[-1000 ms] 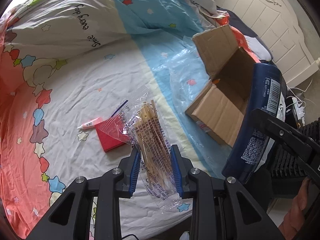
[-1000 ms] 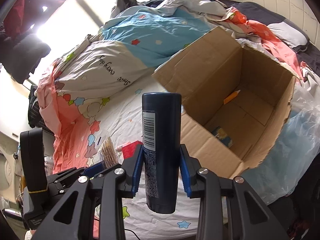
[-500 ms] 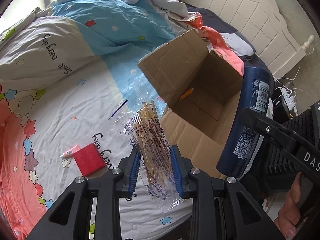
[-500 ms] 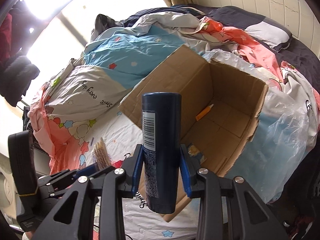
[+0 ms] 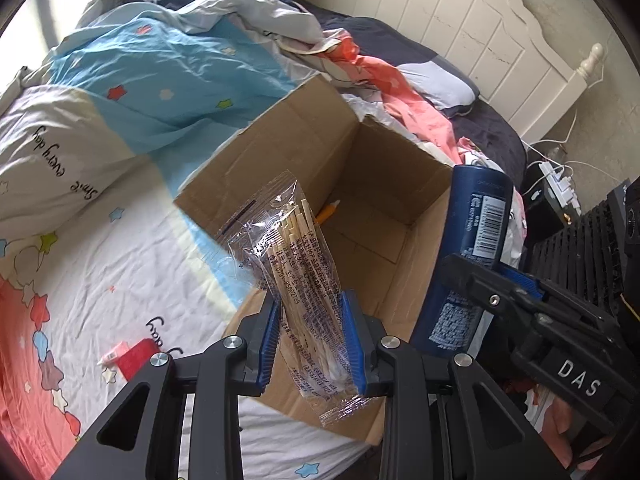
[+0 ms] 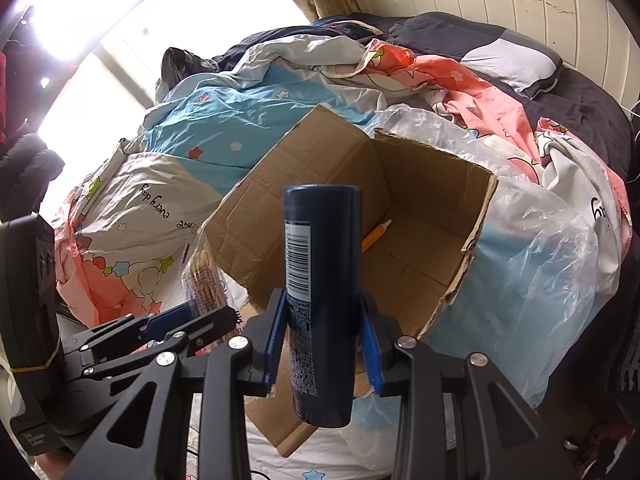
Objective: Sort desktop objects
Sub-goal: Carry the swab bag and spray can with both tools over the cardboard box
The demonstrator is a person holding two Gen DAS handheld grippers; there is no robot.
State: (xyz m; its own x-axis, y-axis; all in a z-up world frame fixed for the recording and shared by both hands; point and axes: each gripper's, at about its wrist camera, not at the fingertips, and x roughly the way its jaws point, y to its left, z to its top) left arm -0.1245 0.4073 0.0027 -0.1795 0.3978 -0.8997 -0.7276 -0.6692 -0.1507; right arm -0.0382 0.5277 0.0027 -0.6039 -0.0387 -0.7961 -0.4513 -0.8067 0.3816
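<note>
Big bed (image 5: pixel 120 280) with star quilt. Open box (image 5: pixel 360 184) on it, orange pen (image 5: pixel 328 212) inside. Above the box: blue bottle (image 6: pixel 320 280) squeezed in right gripper (image 6: pixel 324 344) fingers, stick packet (image 5: pixel 308 292) pinched in left gripper (image 5: pixel 312 340) fingers. Red block (image 5: pixel 138 362) on the bed.

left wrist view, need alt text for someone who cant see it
The left tongs grip a clear packet of wooden sticks above an open cardboard box on a star-print bedsheet. To the right, the right tongs hold a dark blue bottle at the box's edge. An orange pen lies inside the box.
</note>
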